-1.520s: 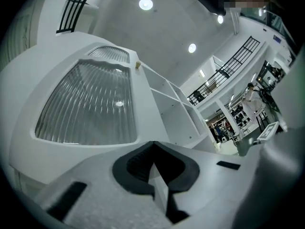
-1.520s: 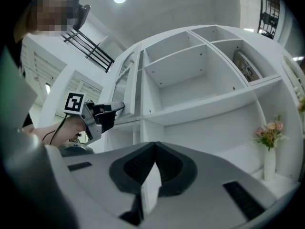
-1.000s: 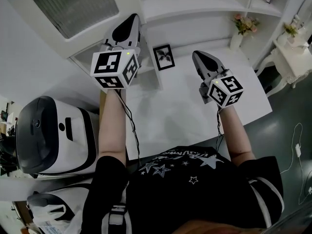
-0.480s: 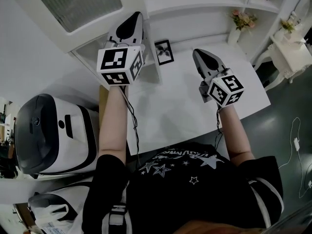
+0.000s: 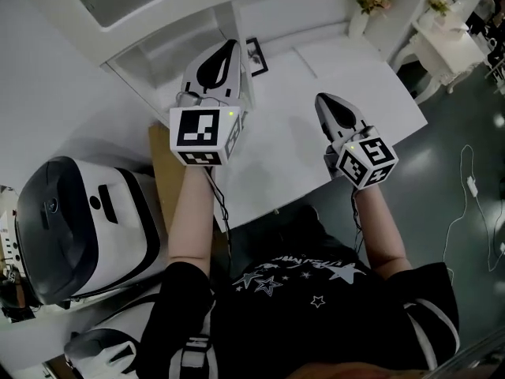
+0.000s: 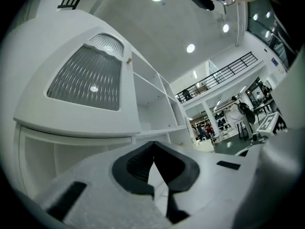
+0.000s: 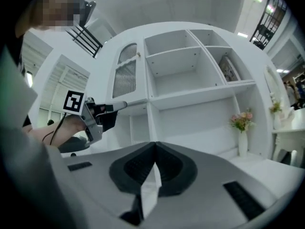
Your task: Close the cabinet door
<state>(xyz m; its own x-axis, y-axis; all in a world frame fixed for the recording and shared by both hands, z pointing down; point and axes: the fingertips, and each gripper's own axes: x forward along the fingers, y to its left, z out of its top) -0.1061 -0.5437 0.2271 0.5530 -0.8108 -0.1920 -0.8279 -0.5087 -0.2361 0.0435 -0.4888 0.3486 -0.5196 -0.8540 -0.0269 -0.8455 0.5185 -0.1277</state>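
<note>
The cabinet door (image 5: 177, 6), white with a ribbed glass pane, lies at the head view's top left. It fills the left of the left gripper view as the door (image 6: 86, 80) and stands beside open shelves as the door (image 7: 125, 75). My left gripper (image 5: 234, 44) is shut and empty, its tip below the door's lower corner by the cabinet's upright. Its jaws meet in its own view (image 6: 153, 144), and the left gripper (image 7: 119, 106) also shows in the right gripper view. My right gripper (image 5: 321, 98) hovers over the white desk (image 5: 316, 69), shut and empty (image 7: 155, 146).
A framed picture (image 5: 254, 54) leans at the back of the desk, and a vase of flowers (image 5: 364, 2) stands at its far right. A white and black machine (image 5: 71, 227) sits at my left. A small white side table (image 5: 446, 42) and a floor cable (image 5: 469, 188) lie to the right.
Both grippers have dropped lower and drawn back toward me, away from the cabinet. The left tip has left the door's lower edge. Both pairs of jaws stayed shut.
</note>
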